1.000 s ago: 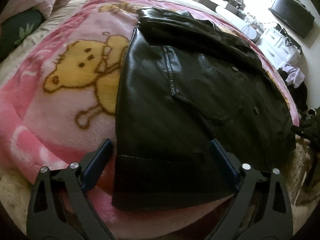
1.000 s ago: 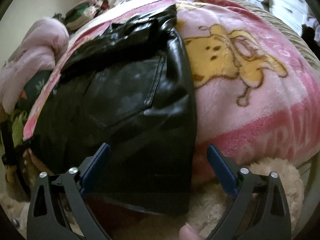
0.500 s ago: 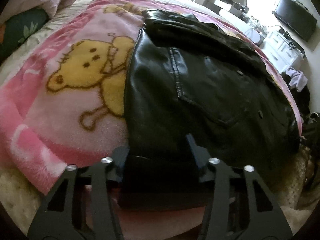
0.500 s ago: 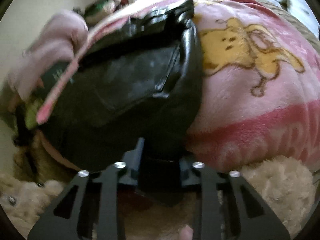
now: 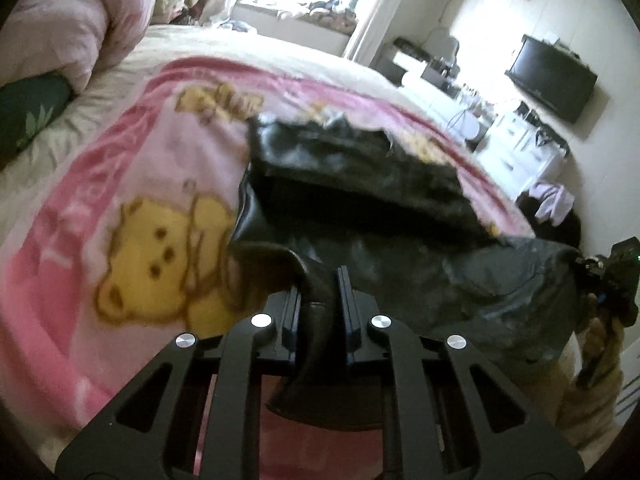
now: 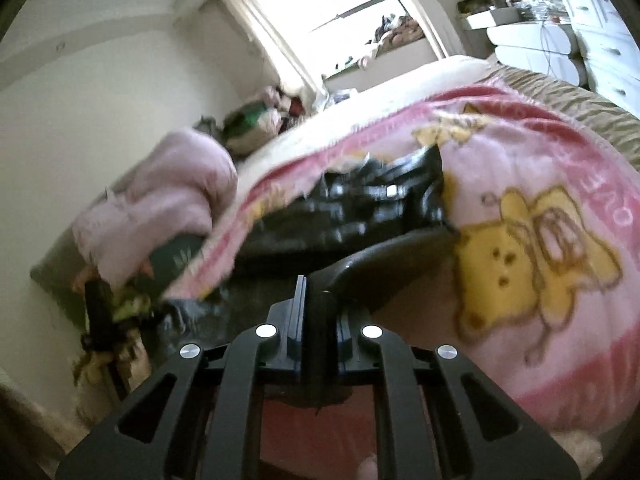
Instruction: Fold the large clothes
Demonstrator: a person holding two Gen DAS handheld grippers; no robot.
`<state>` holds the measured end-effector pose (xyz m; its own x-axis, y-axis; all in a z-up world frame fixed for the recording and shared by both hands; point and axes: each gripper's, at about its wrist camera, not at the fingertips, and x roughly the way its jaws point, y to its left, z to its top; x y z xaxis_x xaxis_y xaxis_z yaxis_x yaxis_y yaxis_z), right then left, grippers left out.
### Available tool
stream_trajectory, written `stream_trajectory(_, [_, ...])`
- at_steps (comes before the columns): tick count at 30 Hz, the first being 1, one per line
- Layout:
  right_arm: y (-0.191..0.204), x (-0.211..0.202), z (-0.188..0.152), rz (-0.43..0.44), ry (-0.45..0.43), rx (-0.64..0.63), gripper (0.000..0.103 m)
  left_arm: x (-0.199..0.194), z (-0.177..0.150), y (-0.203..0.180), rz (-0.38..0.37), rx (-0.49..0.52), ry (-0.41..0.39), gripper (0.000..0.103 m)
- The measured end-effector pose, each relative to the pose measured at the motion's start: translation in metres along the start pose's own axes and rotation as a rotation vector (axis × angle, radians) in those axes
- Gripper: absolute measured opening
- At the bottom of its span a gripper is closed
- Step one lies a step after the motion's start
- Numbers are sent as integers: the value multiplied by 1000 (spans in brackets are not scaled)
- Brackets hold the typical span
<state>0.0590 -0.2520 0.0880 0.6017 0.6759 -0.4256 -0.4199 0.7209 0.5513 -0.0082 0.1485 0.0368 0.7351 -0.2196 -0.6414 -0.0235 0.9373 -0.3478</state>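
Both the left gripper (image 5: 320, 300) and right gripper (image 6: 318, 312) have jaws clamped on the hem of the black leather jacket (image 5: 360, 176), lifted above the pink bear-print blanket (image 5: 168, 168). Slick, heavy leather could slip free, skewing the fold.

You're in a home bedroom. Bed with pink bear blanket (image 5: 132, 184), rolled pink duvet (image 5: 76, 20), wall TV (image 5: 554, 76), white drawers (image 6: 604, 36), window (image 6: 340, 4).
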Motion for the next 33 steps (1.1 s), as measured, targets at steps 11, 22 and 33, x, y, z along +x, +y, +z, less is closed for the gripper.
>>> stream_trajectory(11, [-16, 38, 67, -13, -79, 80, 10, 29, 67, -4, -2, -18, -68, 10])
stream_trajectory(22, [-29, 93, 106, -96, -90, 86, 10, 75, 119, -3, 22, -24, -60, 11])
stream_trajectory(33, [-53, 137, 121, -162, -57, 117, 10, 103, 145, 0, 39, -9, -49, 14])
